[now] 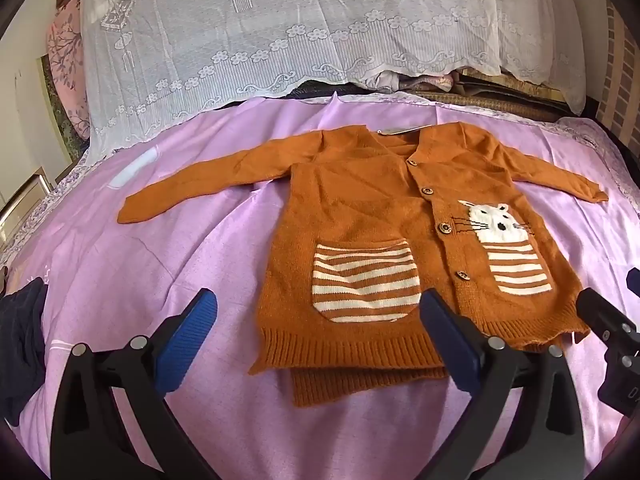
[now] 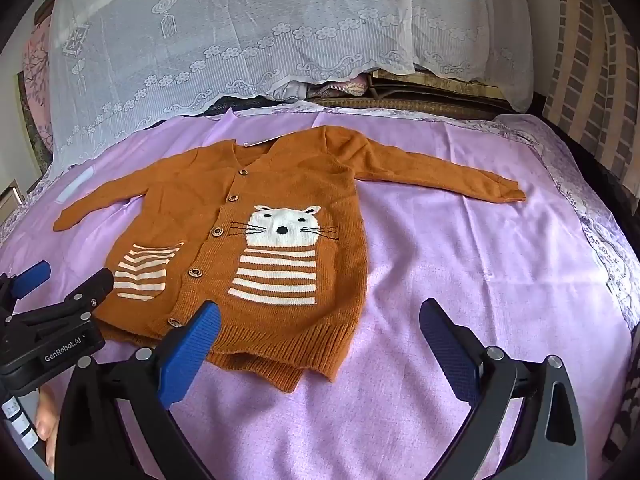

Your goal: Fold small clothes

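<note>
A small orange knit cardigan [image 1: 360, 208] lies flat and face up on the purple sheet [image 1: 160, 248], buttoned, both sleeves spread out. It has two striped pockets and a white cat face; it also shows in the right wrist view [image 2: 280, 184]. My left gripper [image 1: 320, 320] is open and empty, hovering over the hem by the left pocket; it also appears at the left of the right wrist view [image 2: 60, 280]. My right gripper [image 2: 320, 332] is open and empty, near the hem's right corner; part of it shows in the left wrist view [image 1: 608, 320].
A white lace cover [image 1: 280, 32] drapes over bedding at the back of the bed. A dark navy garment [image 1: 20, 332] lies at the left edge. A patterned wall [image 2: 592, 80] rises at the right. Bare purple sheet [image 2: 480, 248] lies to the right of the cardigan.
</note>
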`<state>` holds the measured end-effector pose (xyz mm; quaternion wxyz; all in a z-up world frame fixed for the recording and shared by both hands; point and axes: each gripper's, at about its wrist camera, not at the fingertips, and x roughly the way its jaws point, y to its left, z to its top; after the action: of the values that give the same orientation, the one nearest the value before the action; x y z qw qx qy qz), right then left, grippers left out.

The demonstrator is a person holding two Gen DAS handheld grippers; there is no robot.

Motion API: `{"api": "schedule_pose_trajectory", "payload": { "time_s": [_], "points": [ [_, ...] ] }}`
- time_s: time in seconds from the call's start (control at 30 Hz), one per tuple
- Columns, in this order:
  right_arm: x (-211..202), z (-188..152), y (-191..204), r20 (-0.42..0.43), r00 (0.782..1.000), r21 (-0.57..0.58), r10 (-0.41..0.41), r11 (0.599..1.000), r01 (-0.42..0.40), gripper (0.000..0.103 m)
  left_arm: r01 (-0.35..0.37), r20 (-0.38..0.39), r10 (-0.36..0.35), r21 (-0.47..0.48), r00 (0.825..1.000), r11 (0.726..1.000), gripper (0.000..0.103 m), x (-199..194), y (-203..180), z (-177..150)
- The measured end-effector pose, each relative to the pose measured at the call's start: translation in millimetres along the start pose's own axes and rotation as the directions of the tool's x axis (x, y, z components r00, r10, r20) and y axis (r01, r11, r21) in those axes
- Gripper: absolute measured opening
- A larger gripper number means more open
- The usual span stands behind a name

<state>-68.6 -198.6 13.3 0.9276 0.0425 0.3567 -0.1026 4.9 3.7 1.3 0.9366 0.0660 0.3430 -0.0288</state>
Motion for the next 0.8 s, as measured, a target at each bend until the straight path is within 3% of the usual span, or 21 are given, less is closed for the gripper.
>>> {"api": "schedule_pose_trajectory", "payload": {
  "time_s": [0.8],
  "points": [
    [0.1, -2.7, 4.2, 0.007, 1.000, 0.000, 0.001, 1.000, -0.001, 0.100, -0.021, 0.011, 0.021, 0.009, 1.000, 1.000, 0.099, -5.4, 3.5, -3.4]
  ]
}}
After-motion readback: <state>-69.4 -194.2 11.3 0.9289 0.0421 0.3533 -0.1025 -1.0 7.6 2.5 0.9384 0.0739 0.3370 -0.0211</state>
